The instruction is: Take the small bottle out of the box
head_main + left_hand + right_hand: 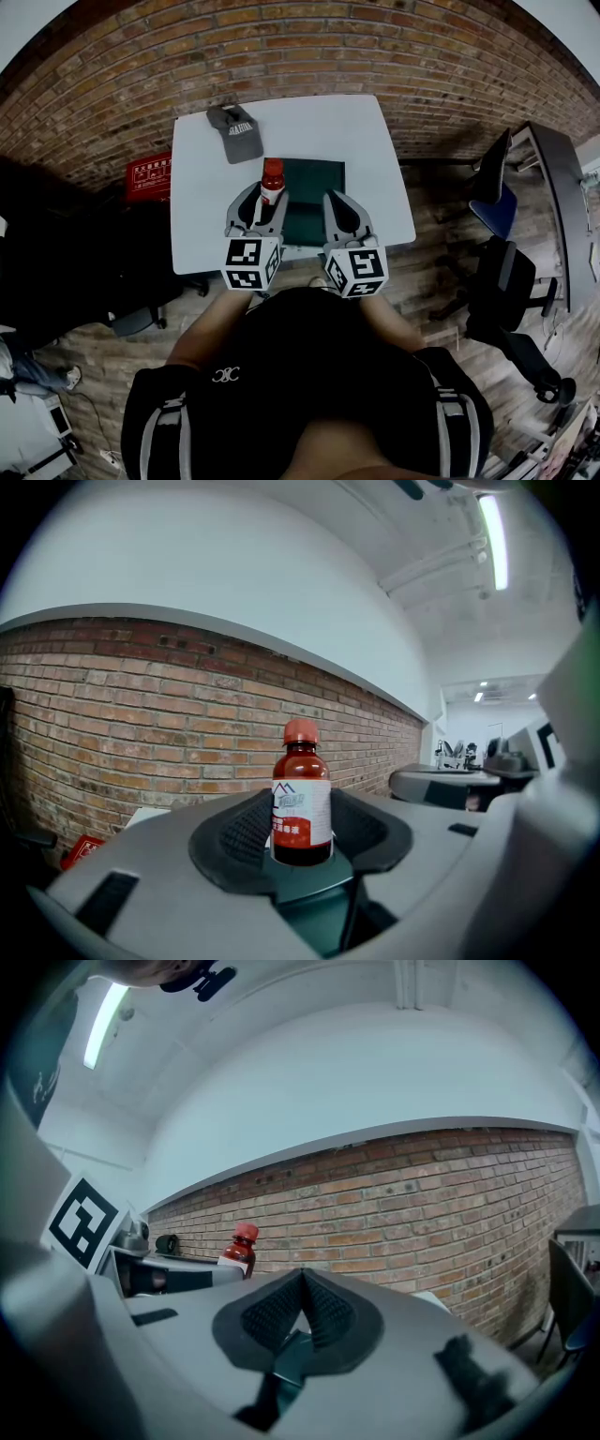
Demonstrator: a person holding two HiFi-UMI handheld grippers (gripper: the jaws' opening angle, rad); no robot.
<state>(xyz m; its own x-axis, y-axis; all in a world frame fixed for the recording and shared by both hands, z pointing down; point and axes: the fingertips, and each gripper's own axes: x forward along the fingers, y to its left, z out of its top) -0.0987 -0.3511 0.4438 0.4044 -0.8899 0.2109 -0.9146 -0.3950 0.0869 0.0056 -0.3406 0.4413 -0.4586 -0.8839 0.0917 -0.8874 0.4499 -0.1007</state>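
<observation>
My left tool (302, 832) is clamped mid-label on the small bottle (301, 794). Right tool (300, 1286), at 3 o'clock, sits pinched together. I reckon it's light, stiff and slippery.

Behind small bottle (272, 181), cap (235, 132) on table (323, 127)

I see one small bottle (272, 180), one green box (315, 192), one grey cap (235, 132) far back, one white table (319, 127) and one red board (148, 176) on the left. I count two grippers: left gripper (263, 199), right gripper (339, 199).

brick wall (309, 47), white table (366, 150), black chair (502, 300), ceiling strip light (492, 536)
</observation>
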